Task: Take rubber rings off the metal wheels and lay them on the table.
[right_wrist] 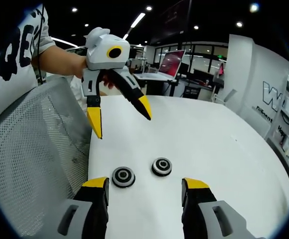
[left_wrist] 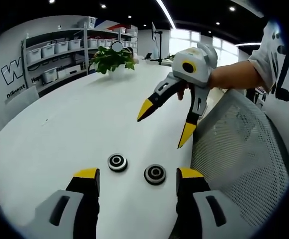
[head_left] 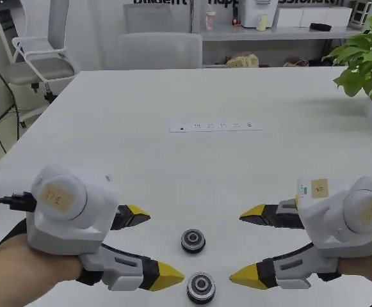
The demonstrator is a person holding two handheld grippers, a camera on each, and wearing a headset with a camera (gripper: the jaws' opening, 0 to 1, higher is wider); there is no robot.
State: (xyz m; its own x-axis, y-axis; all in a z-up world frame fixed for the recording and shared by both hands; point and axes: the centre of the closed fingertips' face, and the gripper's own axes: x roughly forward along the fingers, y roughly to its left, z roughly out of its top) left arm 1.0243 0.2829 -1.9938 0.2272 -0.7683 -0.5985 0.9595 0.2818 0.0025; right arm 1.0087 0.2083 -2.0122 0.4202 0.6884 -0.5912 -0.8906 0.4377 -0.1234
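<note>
left gripper [head_left: 163, 247]: white moulded plastic body, held in a hand at the lower left of the head view. its fingers [head_left: 166, 275] are black and tapered, with pointed yellow tips. they stand wide apart and hold nothing, over the counter [head_left: 186, 160], a smooth matt white surface.

between the two grippers we note two small round metal wheels lying flat on the counter, apart from each other. the far wheel [head_left: 193, 240] sits just beyond the near wheel [head_left: 201, 286], which lies close to the counter's front edge. each shows a shiny stepped hub with a dark rubber ring [head_left: 184, 241] around its rim, still seated. no finger touches either wheel.

mid-counter, further back: a flat white power strip [head_left: 215, 126].

right gripper [head_left: 237, 247]: same build, mirrored. its fingers are spread and empty, with the tips pointing toward the left gripper's tips.

far right: a leafy green plant [head_left: 365, 61].
</note>
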